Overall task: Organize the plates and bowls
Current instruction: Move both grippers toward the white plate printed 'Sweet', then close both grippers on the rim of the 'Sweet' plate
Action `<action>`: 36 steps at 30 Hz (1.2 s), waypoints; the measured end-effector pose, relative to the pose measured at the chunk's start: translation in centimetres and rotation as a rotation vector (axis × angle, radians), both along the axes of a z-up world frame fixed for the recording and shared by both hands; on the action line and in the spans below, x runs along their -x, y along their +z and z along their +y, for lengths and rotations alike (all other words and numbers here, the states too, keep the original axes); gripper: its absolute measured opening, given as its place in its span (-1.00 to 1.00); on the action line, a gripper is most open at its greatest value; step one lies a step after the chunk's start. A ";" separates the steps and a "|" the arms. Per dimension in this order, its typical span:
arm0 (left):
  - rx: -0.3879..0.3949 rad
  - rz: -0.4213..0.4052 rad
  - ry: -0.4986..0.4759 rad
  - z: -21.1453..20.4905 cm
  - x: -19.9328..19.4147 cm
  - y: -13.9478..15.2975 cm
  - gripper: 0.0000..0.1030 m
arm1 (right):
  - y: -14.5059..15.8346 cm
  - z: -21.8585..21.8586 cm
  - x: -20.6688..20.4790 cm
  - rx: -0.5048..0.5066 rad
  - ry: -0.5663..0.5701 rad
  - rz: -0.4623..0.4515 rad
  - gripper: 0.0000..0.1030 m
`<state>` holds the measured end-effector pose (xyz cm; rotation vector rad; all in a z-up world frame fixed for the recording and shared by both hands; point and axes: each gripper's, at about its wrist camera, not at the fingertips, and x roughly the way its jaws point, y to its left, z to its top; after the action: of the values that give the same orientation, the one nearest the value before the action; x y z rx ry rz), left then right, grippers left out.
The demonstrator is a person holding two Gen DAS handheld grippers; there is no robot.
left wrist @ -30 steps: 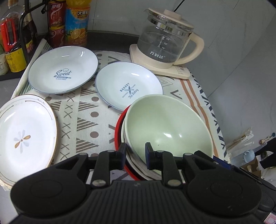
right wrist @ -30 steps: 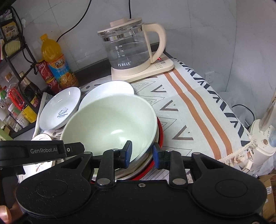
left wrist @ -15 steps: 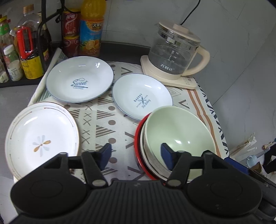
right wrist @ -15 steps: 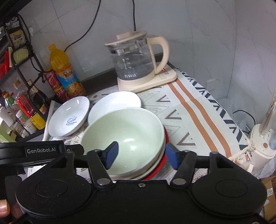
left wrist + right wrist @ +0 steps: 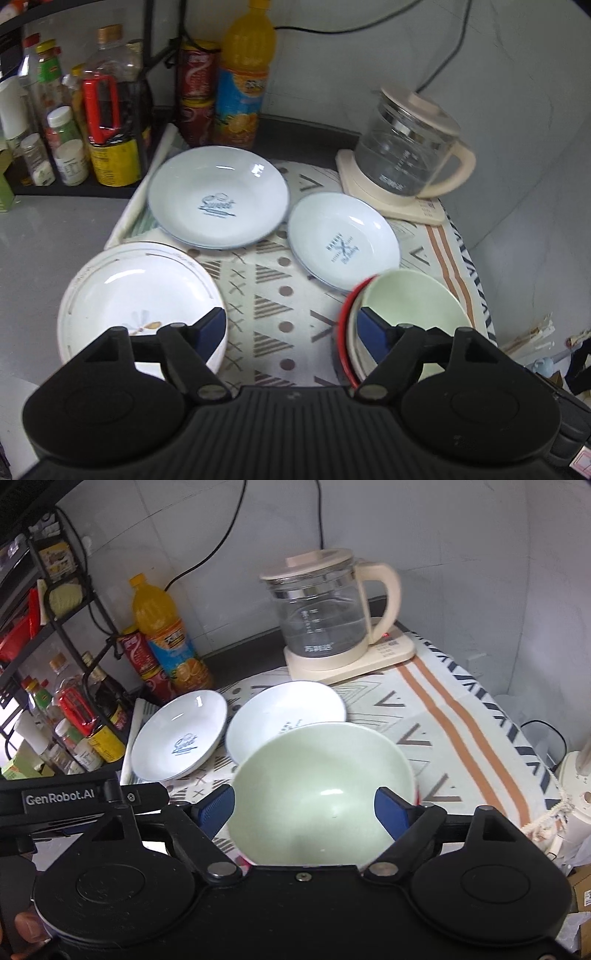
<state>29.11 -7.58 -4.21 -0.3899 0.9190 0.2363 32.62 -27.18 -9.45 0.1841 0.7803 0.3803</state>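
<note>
On the patterned cloth covering the worktop, a pale green bowl sits nested on top of a stack with a white bowl and a red dish under it. Left gripper hangs above the cloth with its jaws opening, nothing between them; its right pad overlaps the stack's left rim in the view. Right gripper hangs over the green bowl, jaws opening, with the bowl seen between the pads but not pressed by them. Beyond the stack lie a "Bakery" plate and a "Sweet" plate, side by side. A flower plate lies at the cloth's left edge. A glass kettle stands at the back.
</note>
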 end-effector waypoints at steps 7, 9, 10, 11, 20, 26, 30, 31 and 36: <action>0.013 -0.002 0.021 3.9 0.8 -0.1 0.59 | 0.9 3.0 -0.2 0.001 0.031 0.003 0.64; 0.009 -0.002 0.013 5.2 0.9 -0.3 0.59 | 1.1 4.1 0.0 0.000 0.038 -0.005 0.66; 0.002 0.012 0.010 5.8 0.9 -0.4 0.59 | 1.1 4.7 0.0 0.000 0.044 -0.011 0.69; 0.000 0.017 0.007 6.5 1.0 -0.4 0.59 | 1.1 5.3 0.1 0.002 0.048 -0.015 0.71; 0.005 0.035 -0.004 11.8 1.4 -1.3 0.59 | 1.2 10.3 1.3 0.051 0.072 0.000 0.74; 0.014 0.050 -0.023 14.3 1.1 -2.0 0.59 | 0.6 13.3 1.4 0.078 0.078 0.012 0.74; 0.030 0.048 -0.032 16.2 0.8 -2.6 0.59 | -0.3 14.8 1.3 0.090 0.054 0.027 0.74; 0.030 0.049 -0.036 16.5 0.6 -2.7 0.59 | -0.5 15.2 1.2 0.090 0.048 0.030 0.74; 0.035 0.040 -0.064 18.1 0.0 -3.3 0.59 | -1.6 16.8 1.1 0.091 0.022 0.040 0.74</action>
<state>29.09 10.55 -7.51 -0.3890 0.9748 0.1702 31.55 -10.33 -11.01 0.0983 0.8378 0.3616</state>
